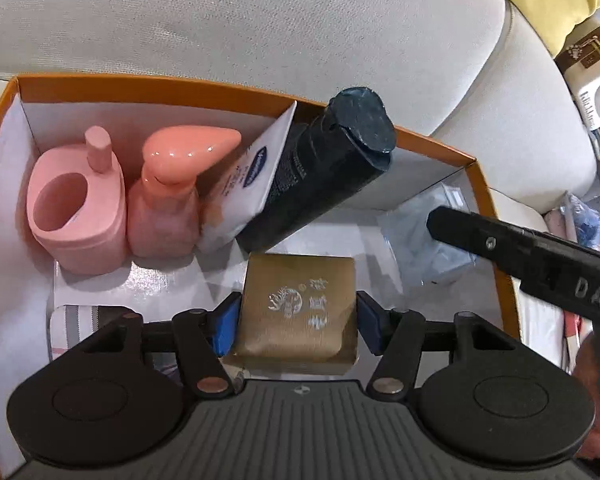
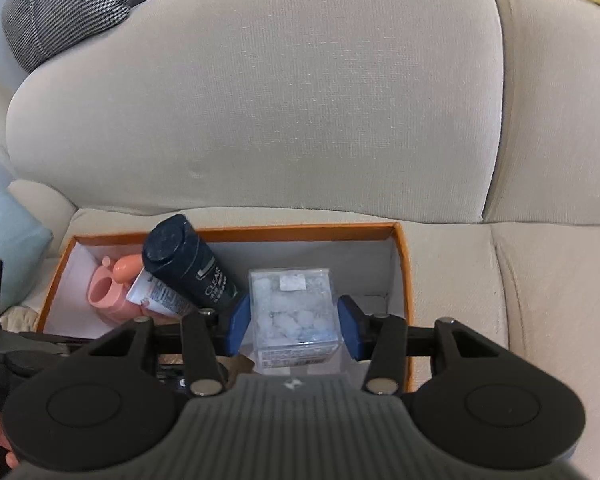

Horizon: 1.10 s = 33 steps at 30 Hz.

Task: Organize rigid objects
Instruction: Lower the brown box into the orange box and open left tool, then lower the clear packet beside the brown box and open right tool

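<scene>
We have both grippers down over the orange-rimmed cardboard box with a white lining (image 1: 236, 94), which sits on a beige fabric sofa (image 1: 260, 20).

The left gripper (image 1: 296, 322) holds a squat gold-brown box with a pale printed emblem (image 1: 298, 312): the blue pads (image 1: 225, 326) sit against its two side faces, the jaws fairly wide. It hangs low over the near floor of the box, just in front of the leaning dark bottle (image 1: 324, 172).

The right gripper (image 2: 294, 326) holds a clear plastic cube filled with pale blue-white pieces (image 2: 292, 312), its pads on the left and right walls, jaws at a middling width. The cube is over the right part of the box.

Key relation: the free floor lies straight ahead and below each tool. The dark bottle's long axis tilts from lower left to upper right, resting on a white tube (image 1: 246, 176), beside the pink pump bottle (image 1: 172, 196) and pink looped holder (image 1: 76, 212). We judge the left load must set down short of that leaning stack.
</scene>
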Available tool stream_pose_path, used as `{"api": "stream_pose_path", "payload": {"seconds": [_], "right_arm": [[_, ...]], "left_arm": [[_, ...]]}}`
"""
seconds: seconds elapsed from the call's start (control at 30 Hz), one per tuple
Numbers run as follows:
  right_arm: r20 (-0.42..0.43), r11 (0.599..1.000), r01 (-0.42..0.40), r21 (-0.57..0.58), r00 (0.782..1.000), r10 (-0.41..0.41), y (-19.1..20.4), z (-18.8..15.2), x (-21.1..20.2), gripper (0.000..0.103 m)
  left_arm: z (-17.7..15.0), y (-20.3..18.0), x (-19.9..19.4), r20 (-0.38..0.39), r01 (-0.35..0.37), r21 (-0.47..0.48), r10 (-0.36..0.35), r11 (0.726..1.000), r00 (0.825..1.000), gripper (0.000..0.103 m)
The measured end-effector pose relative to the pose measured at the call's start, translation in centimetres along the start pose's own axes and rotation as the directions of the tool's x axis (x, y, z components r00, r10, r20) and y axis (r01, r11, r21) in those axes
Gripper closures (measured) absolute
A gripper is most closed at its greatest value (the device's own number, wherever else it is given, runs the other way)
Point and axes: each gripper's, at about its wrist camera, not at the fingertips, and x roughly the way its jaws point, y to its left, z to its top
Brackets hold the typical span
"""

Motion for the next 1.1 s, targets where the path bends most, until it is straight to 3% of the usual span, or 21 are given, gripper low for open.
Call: {"api": "stream_pose_path", "payload": {"seconds": [0.1, 0.4, 0.7, 0.77, 0.93, 1.1], "right_arm": [[-0.002, 1.000, 0.005, -0.029, 1.000, -0.005, 0.6, -0.4, 0.3, 0.054], [0.003, 0.997, 0.033, -0.067, 0.999, -0.033, 1.2, -1.1, 0.0, 0.054], [0.009, 0.997, 0.037, -0.063, 0.999, -0.036, 1.1, -1.5, -0.5, 0.054], [0.011, 0.997, 0.044, -0.068, 0.999, -0.043, 1.1, -1.7, -0.9, 0.054], [-0.017, 0.999, 0.023, -0.050, 1.000, -0.024, 1.4, -2.9, -2.1, 0.054], [-0.071, 0.998, 0.006, -0.058, 0.997, -0.010, 2.5, -4.6, -2.4, 0.054]], "left_arm": [[-0.3, -0.5, 0.4, 0.012, 0.007, -0.020, -0.007, 1.000, 1.000, 0.036], [-1.2, -2.1, 1.1, 0.087, -0.140, 0.060, 0.134, 0.988, 0.987, 0.036], [-1.1, -2.0, -0.1, 0.034, -0.120, 0.089, 0.118, 0.989, 0.992, 0.032], [-1.1, -2.2, -0.7, 0.015, -0.119, 0.103, 0.118, 0.988, 0.993, 0.034], [-1.3, -0.8, -1.5, -0.036, -0.092, 0.090, 0.095, 0.992, 0.995, 0.060], [-1.5, 0.6, -1.1, -0.073, -0.020, 0.004, 0.020, 1.000, 0.997, 0.065]]}}
